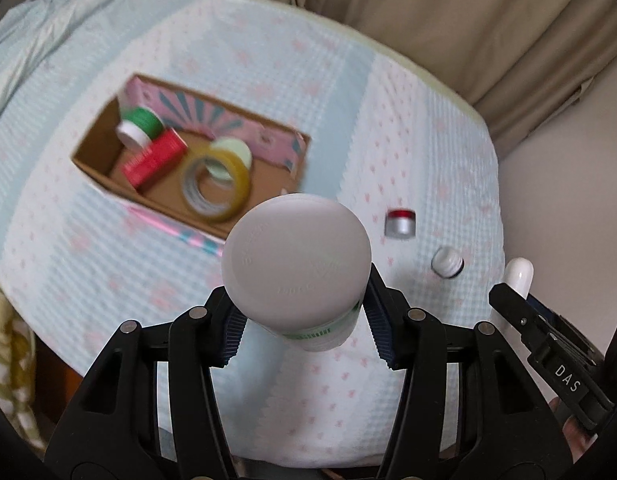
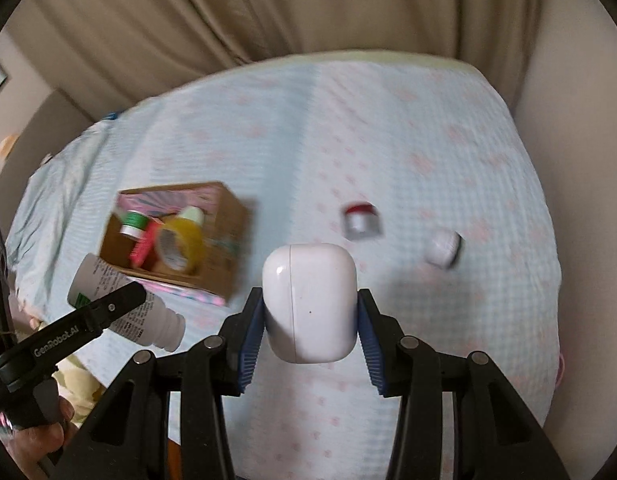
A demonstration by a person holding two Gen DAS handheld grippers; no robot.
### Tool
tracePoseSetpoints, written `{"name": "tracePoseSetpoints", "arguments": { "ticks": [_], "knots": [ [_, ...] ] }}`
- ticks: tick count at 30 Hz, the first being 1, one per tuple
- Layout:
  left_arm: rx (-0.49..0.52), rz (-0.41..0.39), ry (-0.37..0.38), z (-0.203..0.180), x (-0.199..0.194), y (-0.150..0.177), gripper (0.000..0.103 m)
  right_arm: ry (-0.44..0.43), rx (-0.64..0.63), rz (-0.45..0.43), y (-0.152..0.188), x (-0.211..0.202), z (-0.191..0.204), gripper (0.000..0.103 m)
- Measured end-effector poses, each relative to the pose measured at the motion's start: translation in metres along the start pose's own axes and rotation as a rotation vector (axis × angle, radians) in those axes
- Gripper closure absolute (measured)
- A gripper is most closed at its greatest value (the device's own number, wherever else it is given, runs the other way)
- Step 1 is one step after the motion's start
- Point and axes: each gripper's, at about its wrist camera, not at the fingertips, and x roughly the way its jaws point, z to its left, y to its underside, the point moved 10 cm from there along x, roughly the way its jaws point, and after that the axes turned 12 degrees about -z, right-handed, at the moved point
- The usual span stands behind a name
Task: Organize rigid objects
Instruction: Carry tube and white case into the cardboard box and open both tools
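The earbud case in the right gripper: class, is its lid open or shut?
Shut. The white earbud case shows only a thin closed seam between lid and body, and the right gripper clamps both its sides.

You have a white bottle [image 1: 295,268] clamped w/ its flat base facing the left cam; green-printed label, neck end pointing down toward the cloth. In the right cam the same bottle [image 2: 124,300] lies tilted, threaded neck lower right. White earbud case [image 2: 310,304] sits upright between the right pads, lid seam vertical. Box [image 1: 96,152] is open-topped, pink-printed cardboard, holding a green-label jar [image 1: 138,126], a red carton [image 1: 154,160], a yellow tape roll [image 1: 214,188] and a pale green lid [image 1: 232,156]. On the cloth right of the box: silver jar w/ red top [image 1: 400,222], upright; white cap [image 1: 447,263] just beside it, tilted.
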Motion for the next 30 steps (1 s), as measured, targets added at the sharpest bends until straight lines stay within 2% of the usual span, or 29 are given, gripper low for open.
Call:
{"name": "tracePoseSetpoints", "arguments": {
  "ticks": [6,13,22,30],
  "knots": [
    [0.056,-0.019,-0.002,0.042,-0.014,-0.042,0.054,-0.049,-0.066,-0.020,-0.023,-0.004,0.069,0.062],
    [0.123,0.024,0.014,0.110,0.006,-0.084,0.054,-0.048,-0.072,-0.018,-0.032,0.026,0.143,0.062],
    [0.240,0.124,0.032,0.200,0.064,-0.134,0.054,0.022,0.033,0.047,-0.023,0.095,0.203,0.062],
    [0.413,0.245,0.028,0.240,0.129,-0.134,0.054,0.072,0.126,0.114,0.004,0.160,0.233,0.062]
  ]
}}
